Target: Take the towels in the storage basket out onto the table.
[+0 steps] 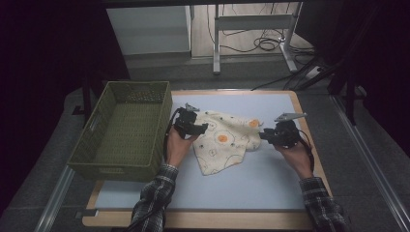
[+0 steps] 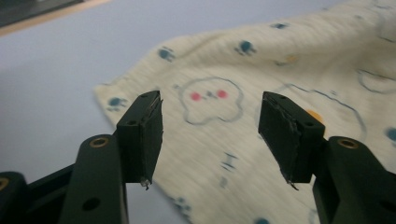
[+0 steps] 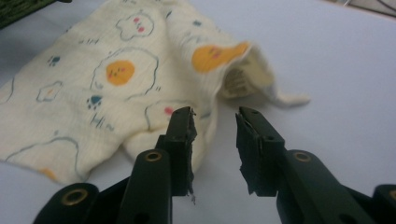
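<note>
A cream cloth (image 1: 223,141) printed with fried eggs and small animals lies crumpled on the pale blue table top (image 1: 241,186). My left gripper (image 1: 203,128) is at the cloth's left edge. In the left gripper view its jaws (image 2: 210,135) stand open just above the cloth (image 2: 280,60), with nothing between the pads. My right gripper (image 1: 262,136) is at the cloth's right edge. In the right gripper view its jaws (image 3: 215,144) stand a narrow gap apart in front of a folded-over corner of the cloth (image 3: 93,79), touching nothing.
A green woven basket (image 1: 104,166) stands at the left of the table, close to my left hand; its corner (image 3: 18,5) is at the top left of the right gripper view. Bare table lies in front of the cloth. Desk legs and cables are on the floor beyond.
</note>
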A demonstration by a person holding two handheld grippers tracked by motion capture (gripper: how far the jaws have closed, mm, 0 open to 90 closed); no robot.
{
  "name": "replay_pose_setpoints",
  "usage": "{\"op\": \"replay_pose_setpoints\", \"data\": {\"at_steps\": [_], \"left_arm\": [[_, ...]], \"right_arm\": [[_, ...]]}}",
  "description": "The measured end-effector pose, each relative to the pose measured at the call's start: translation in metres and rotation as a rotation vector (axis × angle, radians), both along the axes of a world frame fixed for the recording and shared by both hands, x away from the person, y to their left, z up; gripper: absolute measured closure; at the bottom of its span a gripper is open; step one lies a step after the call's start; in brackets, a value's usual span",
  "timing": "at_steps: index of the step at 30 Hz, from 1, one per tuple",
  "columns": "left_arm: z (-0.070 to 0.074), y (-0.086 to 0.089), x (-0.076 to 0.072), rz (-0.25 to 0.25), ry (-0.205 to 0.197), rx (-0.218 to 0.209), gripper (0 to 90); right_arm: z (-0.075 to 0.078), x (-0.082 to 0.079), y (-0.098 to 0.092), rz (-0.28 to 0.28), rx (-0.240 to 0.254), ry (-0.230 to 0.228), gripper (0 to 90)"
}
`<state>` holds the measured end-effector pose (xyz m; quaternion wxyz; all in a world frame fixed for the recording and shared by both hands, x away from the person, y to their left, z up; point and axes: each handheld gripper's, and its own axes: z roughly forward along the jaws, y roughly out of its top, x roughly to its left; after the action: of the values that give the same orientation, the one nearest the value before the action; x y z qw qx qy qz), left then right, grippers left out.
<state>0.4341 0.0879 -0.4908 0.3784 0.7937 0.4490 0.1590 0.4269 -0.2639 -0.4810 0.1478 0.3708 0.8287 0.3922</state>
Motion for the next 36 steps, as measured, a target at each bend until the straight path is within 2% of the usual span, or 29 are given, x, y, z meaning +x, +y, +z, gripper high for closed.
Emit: {"op": "replay_pose_setpoints", "data": {"at_steps": [2,3,4,8,12,13,14,15,17,18,20,21,22,23,24,25,26,28,32,35,36], "left_arm": [[-0.003,-0.003,-0.01,-0.022,-0.002,-0.007,39.9],[-0.003,-0.003,-0.01,-0.022,-0.002,-0.007,39.8],[-0.008,-0.006,-0.023,-0.06,0.0,-0.036,39.7],[-0.017,-0.009,-0.055,-0.126,-0.008,-0.054,38.1],[-0.029,-0.009,-0.085,-0.183,-0.016,-0.05,35.5],[-0.029,-0.009,-0.085,-0.183,-0.016,-0.05,35.4],[-0.038,-0.009,-0.097,-0.208,-0.005,-0.035,35.4],[-0.041,-0.009,-0.101,-0.211,-0.003,-0.03,35.4],[-0.049,-0.009,-0.11,-0.232,0.007,-0.019,35.9],[-0.052,-0.008,-0.114,-0.235,-0.008,-0.01,36.9],[-0.052,-0.009,-0.116,-0.233,-0.02,0.0,41.6],[-0.051,-0.011,-0.119,-0.236,-0.034,0.034,46.1],[-0.051,-0.011,-0.119,-0.236,-0.034,0.034,51.8],[-0.051,-0.012,-0.119,-0.25,-0.02,0.018,63.2],[-0.05,-0.013,-0.119,-0.247,-0.019,0.027,69.2],[-0.049,-0.013,-0.119,-0.26,-0.012,0.032,80.5],[-0.048,-0.013,-0.118,-0.265,-0.001,0.035,88.2],[-0.044,-0.011,-0.116,-0.266,0.002,0.045,89.8],[-0.028,0.004,-0.112,-0.221,-0.027,0.008,89.9],[-0.024,0.009,-0.109,-0.192,-0.038,0.016,89.4],[-0.024,0.01,-0.107,-0.176,-0.038,0.029,89.4]], "right_arm": [[-0.007,-0.006,0.0,0.01,-0.002,0.011,62.5],[-0.007,-0.006,0.0,0.01,-0.002,0.011,62.5],[-0.012,-0.011,0.0,0.011,-0.005,0.02,58.2],[-0.022,-0.018,-0.001,0.01,-0.015,0.035,50.0],[-0.031,-0.016,0.003,0.013,-0.001,0.056,46.9],[-0.031,-0.016,0.003,0.013,-0.001,0.056,46.9],[-0.035,-0.014,0.006,0.014,0.003,0.066,47.6],[-0.037,-0.013,0.008,0.014,-0.001,0.061,49.2],[-0.04,-0.012,0.011,0.019,0.01,0.067,61.7],[-0.04,-0.012,0.012,0.019,0.014,0.067,69.4],[-0.038,-0.014,0.015,0.031,0.01,0.058,82.5],[-0.036,-0.015,0.015,0.037,0.01,0.05,85.6],[-0.036,-0.015,0.015,0.037,0.01,0.05,85.6],[-0.029,-0.018,0.015,0.038,0.016,0.038,87.1],[-0.024,-0.019,0.014,0.038,0.022,0.031,87.2],[-0.02,-0.02,0.012,0.038,0.024,0.025,87.2],[-0.014,-0.022,0.01,0.031,0.025,0.021,87.2],[-0.003,-0.024,0.003,0.018,0.02,-0.001,87.2],[0.018,-0.025,-0.012,-0.023,0.024,-0.029,87.1],[0.025,-0.021,-0.02,-0.053,0.026,-0.036,86.5],[0.026,-0.017,-0.022,-0.065,0.031,-0.037,83.8]]}}
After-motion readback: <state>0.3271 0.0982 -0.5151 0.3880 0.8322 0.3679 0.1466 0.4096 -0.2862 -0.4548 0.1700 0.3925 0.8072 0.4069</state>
